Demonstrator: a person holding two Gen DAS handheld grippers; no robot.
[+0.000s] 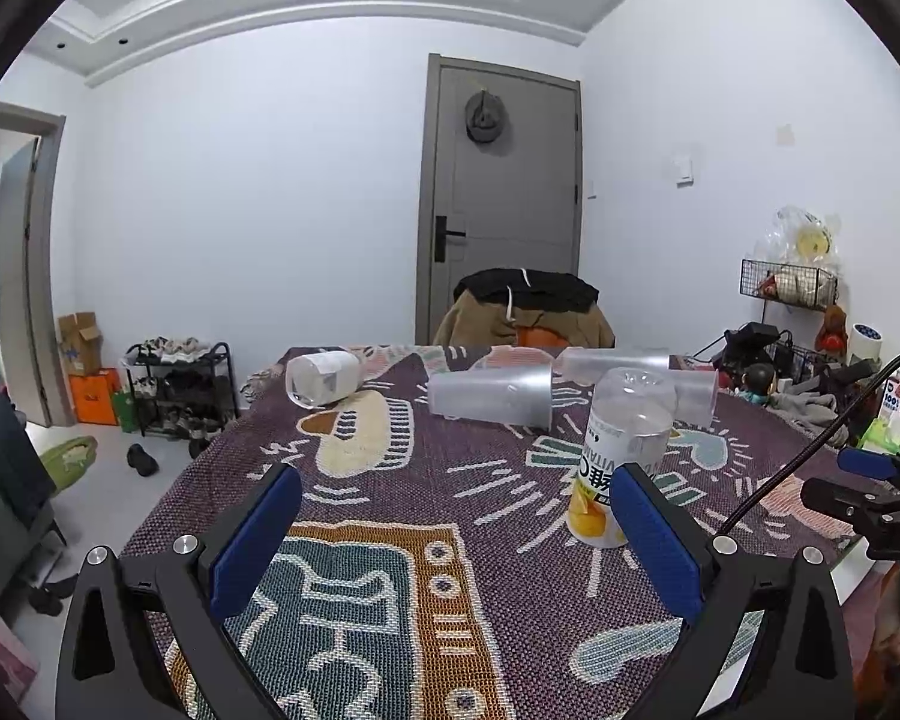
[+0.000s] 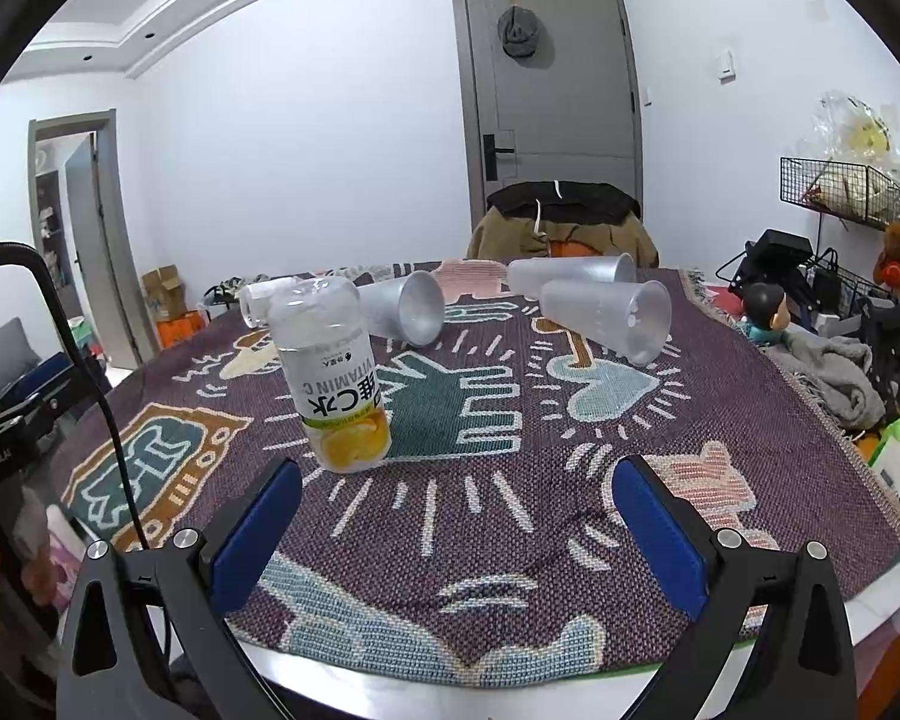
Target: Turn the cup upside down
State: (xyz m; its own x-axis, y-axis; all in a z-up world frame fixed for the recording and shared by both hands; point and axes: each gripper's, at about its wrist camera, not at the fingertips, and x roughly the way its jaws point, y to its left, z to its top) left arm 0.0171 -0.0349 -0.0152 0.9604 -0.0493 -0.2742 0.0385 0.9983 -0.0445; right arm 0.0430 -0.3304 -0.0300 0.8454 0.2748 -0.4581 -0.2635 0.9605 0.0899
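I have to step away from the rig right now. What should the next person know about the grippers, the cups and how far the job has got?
Left gripper: open, empty, low over the patterned tablecloth.
Right gripper: open, empty, near the table's front edge.
Labelled vitamin C cup: already upside down, standing near the front.
Three frosted plastic cups lie on their sides further back: one in the middle, one to the right, one behind it. A clear cup with a white label lies on its side at the far left.
Done: one cup flipped. Left: the four lying cups, if they are to be flipped too.
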